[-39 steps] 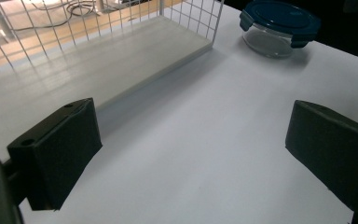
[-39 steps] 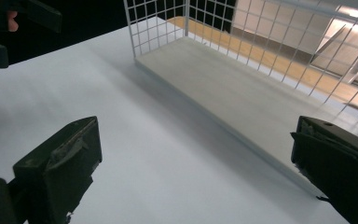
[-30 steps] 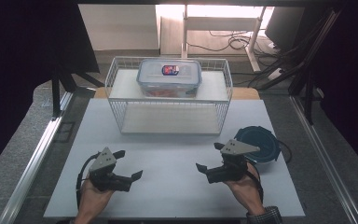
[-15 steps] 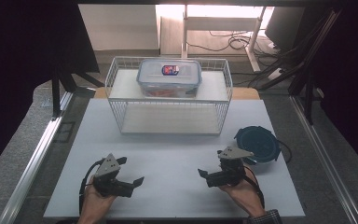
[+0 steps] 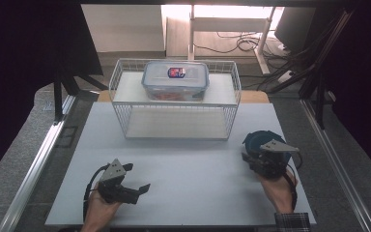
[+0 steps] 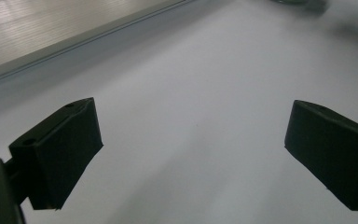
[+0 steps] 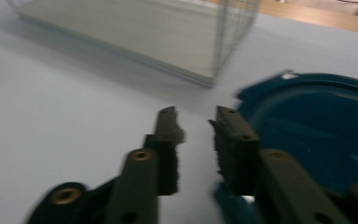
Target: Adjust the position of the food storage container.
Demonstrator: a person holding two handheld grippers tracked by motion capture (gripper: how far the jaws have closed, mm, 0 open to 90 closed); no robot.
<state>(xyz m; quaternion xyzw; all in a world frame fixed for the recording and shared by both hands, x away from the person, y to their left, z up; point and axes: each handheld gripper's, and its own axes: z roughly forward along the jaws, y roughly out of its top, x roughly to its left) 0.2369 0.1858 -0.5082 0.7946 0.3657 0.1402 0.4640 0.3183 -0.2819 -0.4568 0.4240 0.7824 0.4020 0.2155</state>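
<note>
A dark blue bowl (image 5: pixel 257 138) sits at the table's right side, and its inside is wide in the right gripper view (image 7: pixel 321 126). My right gripper (image 5: pixel 248 157) is at the bowl's near-left edge. Its jaws (image 7: pixel 196 116) have just been closing and stand a narrow gap apart. A bit of the bowl's rim shows low between them, and the pads do not press on it. My left gripper (image 5: pixel 137 177) rests low at the front left, jaws wide open (image 6: pixel 191 135) over bare white table with nothing between them.
A white wire rack (image 5: pixel 125 123) stands at the back middle of the white table (image 5: pixel 198 164), its corner also in the right gripper view (image 7: pixel 223 42). On its top shelf sits a clear lidded container (image 5: pixel 175 79). Metal rails run along both table sides.
My right gripper moved right to the blue bowl's edge and its jaws narrowed from wide open. The left gripper stayed about where it was.
</note>
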